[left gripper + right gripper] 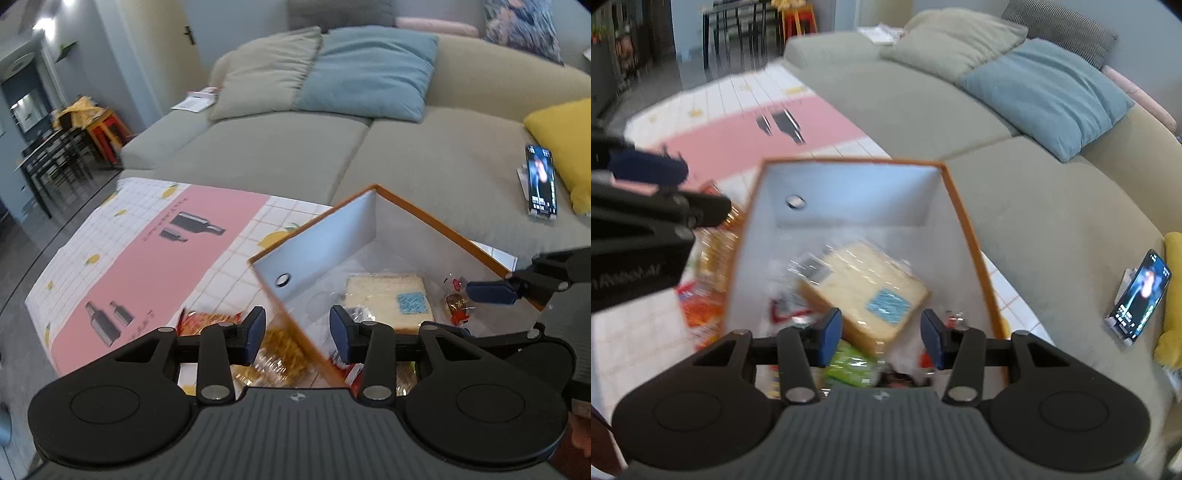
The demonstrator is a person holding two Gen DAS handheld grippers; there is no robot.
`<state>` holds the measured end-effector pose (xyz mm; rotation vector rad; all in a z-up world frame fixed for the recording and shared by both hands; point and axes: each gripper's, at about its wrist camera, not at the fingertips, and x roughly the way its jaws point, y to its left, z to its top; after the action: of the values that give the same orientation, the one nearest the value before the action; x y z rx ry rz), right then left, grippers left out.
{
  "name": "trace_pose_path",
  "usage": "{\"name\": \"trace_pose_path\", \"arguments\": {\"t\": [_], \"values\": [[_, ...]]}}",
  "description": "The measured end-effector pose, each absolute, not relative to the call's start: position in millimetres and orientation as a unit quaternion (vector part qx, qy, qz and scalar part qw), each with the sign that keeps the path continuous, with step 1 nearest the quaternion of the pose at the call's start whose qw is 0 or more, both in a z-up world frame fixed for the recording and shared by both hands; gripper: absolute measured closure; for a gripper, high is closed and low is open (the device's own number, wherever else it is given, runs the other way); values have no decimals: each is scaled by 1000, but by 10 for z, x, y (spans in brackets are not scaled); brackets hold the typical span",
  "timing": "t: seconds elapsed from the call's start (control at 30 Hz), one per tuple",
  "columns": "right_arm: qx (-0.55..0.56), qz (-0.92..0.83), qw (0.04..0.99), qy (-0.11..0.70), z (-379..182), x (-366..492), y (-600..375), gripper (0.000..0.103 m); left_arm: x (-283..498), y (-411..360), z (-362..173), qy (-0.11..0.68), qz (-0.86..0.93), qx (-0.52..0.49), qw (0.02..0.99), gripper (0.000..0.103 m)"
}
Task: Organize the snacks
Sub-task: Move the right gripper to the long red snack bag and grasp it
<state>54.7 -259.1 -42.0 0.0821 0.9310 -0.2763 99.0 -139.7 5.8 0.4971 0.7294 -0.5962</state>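
An orange-rimmed box (436,226) with white inner walls stands on the table. Inside it lies a wrapped bread packet (388,299) with a blue label, and beside that a small red and gold snack (456,304). My left gripper (298,328) is open above the box's left wall, holding nothing. One of the right gripper's pads (489,291) reaches in over the box's right side. In the right wrist view my right gripper (881,334) is open above the bread packet (864,280) and a green packet (849,363). A golden snack bag (280,350) and an orange packet (207,319) lie outside the box.
The table carries a white checked cloth (92,236) with a pink mat (147,258). A grey-green sofa (258,147) with beige, blue and yellow cushions runs behind it. A phone on a stand (541,181) sits on the sofa seat. Dark dining chairs (51,155) stand far left.
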Motion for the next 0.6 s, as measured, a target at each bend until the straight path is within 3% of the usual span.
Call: {"name": "trace_pose_path", "arguments": {"t": [0.3, 0.6], "values": [[95, -91, 921, 367, -210, 200, -1929, 57, 753, -691, 163, 341, -233, 196, 889, 52], [85, -68, 934, 341, -412, -68, -1423, 57, 607, -149, -220, 370, -202, 182, 888, 50]]}}
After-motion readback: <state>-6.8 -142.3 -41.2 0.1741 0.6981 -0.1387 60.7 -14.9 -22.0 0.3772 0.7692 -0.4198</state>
